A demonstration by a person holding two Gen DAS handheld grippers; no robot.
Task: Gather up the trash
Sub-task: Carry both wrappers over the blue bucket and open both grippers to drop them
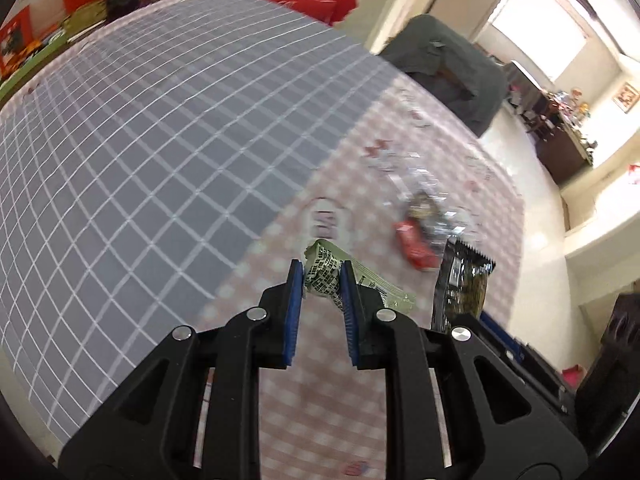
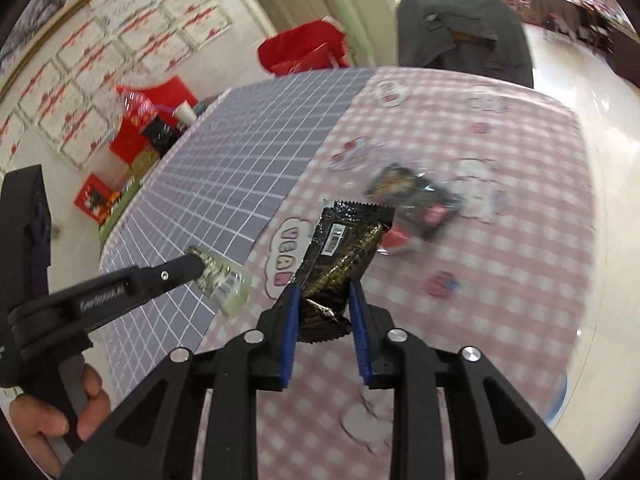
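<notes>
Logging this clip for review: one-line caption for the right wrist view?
Right gripper holds a black wrapper above the checked table; left gripper holds a pale wrapper.

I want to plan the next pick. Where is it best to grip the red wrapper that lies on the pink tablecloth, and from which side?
Probably the red wrapper is best pinched from above across its narrow width, at the near end. It lies flat, and its far end touches the dark wrapper pile, so the near end looks freer. Blur hides details.
</notes>
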